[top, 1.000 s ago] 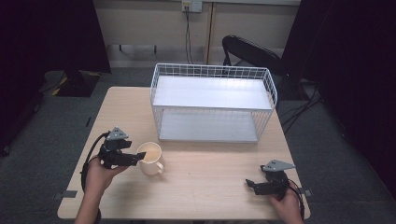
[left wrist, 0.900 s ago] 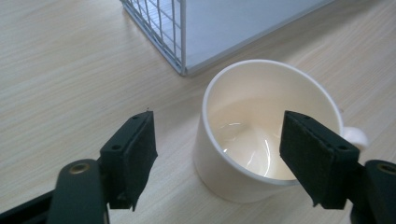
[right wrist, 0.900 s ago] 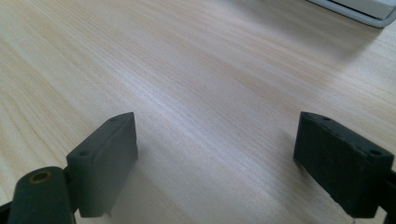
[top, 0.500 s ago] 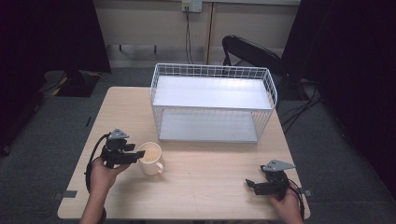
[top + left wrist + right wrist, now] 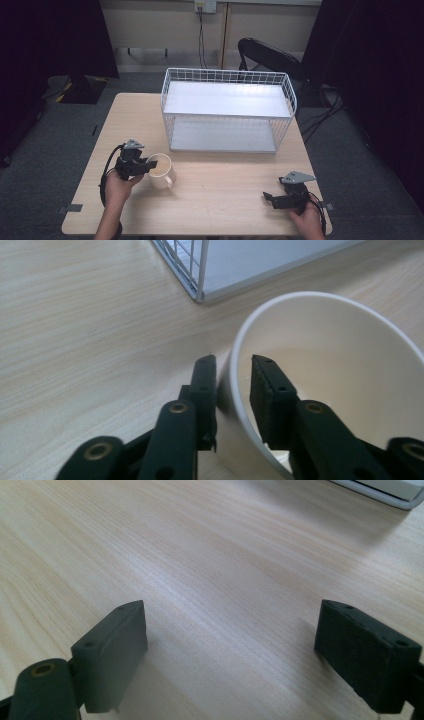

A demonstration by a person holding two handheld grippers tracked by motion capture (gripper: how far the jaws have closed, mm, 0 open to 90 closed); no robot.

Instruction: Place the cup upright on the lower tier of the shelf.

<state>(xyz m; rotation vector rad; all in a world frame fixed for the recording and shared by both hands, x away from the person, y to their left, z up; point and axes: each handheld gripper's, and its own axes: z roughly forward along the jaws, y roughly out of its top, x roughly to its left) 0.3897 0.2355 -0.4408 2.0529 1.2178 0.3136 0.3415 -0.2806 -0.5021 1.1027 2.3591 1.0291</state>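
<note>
smooth glossy cream mug [image 5: 325, 385], matt pale wood-grain table [image 5: 225, 200], white wire rack [image 5: 227, 110]

Left tool [image 5: 150, 164] closing; right tool [image 5: 270, 198] agape.

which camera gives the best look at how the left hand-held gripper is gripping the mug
The left gripper view: the left hand-held gripper straddles the mug wall, one jaw outside, one inside, having just been closing. The high view shows the mug small, with its handle; the right gripper view shows bare table.
</note>
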